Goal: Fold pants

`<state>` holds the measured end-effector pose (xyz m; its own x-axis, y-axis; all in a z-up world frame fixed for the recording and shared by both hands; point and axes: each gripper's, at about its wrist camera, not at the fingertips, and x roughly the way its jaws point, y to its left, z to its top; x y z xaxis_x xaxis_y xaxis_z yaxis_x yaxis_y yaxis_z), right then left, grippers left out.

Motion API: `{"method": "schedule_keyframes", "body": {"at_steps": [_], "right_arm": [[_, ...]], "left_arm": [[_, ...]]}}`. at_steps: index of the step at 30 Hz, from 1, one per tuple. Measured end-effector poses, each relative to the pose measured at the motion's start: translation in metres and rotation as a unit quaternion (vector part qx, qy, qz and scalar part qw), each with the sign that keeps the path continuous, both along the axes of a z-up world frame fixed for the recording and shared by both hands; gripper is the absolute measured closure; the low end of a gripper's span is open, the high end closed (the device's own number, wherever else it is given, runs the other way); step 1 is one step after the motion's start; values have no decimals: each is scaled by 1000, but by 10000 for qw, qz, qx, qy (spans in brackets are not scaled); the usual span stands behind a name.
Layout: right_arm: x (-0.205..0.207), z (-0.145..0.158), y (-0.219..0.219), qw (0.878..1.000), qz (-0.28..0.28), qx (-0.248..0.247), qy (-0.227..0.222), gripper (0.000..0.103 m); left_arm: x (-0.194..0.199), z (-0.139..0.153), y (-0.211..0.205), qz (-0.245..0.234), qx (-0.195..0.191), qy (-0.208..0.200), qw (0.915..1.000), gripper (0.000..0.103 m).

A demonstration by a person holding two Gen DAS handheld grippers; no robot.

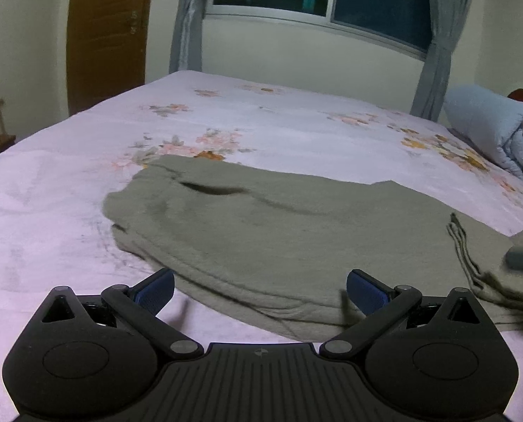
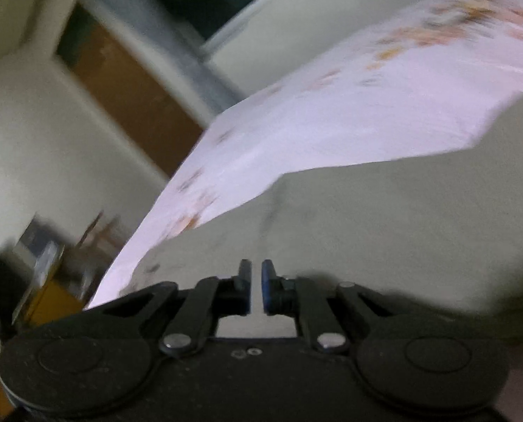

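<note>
Pants (image 1: 261,232) lying flat on bed (image 1: 50,211), olive-grey, already doubled lengthwise by look of stacked edges. Long axis running left-right across left-wrist view, waist end at left, leg end trailing off right.

Left claw (image 1: 260,288) hovering over near long edge, jaws standing wide apart, nothing between pads.

Right claw (image 2: 256,281) pinched closed; whether cloth is caught betw. pads, can't tell, view blurring and tilting. Pants (image 2: 384,228) filling ground just ahead of it.

Left view alone showing right claw tip (image 1: 521,260) sitting at lifted leg end, plus blue quilt (image 1: 490,133) at bed's far right.

Judgement: right hand nearer leg end, so leg-to-waist fold likely falling to it, travelling along long axis toward left.
</note>
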<state>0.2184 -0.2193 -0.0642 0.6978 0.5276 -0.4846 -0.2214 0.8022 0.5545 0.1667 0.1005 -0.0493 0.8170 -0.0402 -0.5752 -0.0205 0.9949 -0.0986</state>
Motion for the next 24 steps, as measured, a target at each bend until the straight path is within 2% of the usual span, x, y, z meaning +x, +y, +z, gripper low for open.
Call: {"method": "schedule_keyframes", "body": {"at_steps": [2, 4, 5, 6, 9, 10, 12, 16, 17, 18, 20, 21, 24], "right_arm": [[3, -11, 7, 9990, 22, -335, 290, 103], [-5, -11, -11, 9996, -166, -15, 211, 103], [-10, -6, -22, 9994, -320, -8, 139, 103], [-12, -2, -32, 9990, -427, -64, 87, 103], [-22, 13, -71, 9959, -853, -305, 15, 101], [-26, 17, -83, 9942, -1008, -387, -18, 101], [-33, 22, -104, 9910, -1257, -448, -93, 96], [-41, 22, -136, 9840, -1722, -433, -122, 96], [-42, 20, -141, 9830, -1793, -383, -123, 92], [-44, 18, -145, 9824, -1833, -336, -118, 92], [-42, 15, -147, 9827, -1835, -239, -63, 92], [-45, 12, -147, 9831, -1817, -227, -48, 92], [-48, 5, -155, 9840, -1774, -135, -61, 89]], "left_arm": [[1, 2, -6, -77, -15, 85, 9999, 0], [2, 8, -10, -334, -587, 151, 9976, 0], [5, 10, -17, -573, -900, 183, 9941, 0], [9, 13, -29, -717, -941, 187, 9928, 0], [23, 13, -77, -868, -431, 212, 9951, 0], [27, 11, -91, -878, -421, 270, 9949, 0], [34, 8, -115, -1003, -666, 393, 9920, 0], [39, 6, -162, -1267, -969, 474, 9861, 0], [42, 6, -172, -1355, -1023, 496, 9842, 1], [45, 5, -179, -1359, -1128, 507, 9830, 5], [57, -1, -182, -1369, -1537, 762, 9756, 44], [65, -5, -185, -1312, -1637, 955, 9731, 47], [73, -13, -197, -1291, -1575, 1261, 9709, 47]]}}
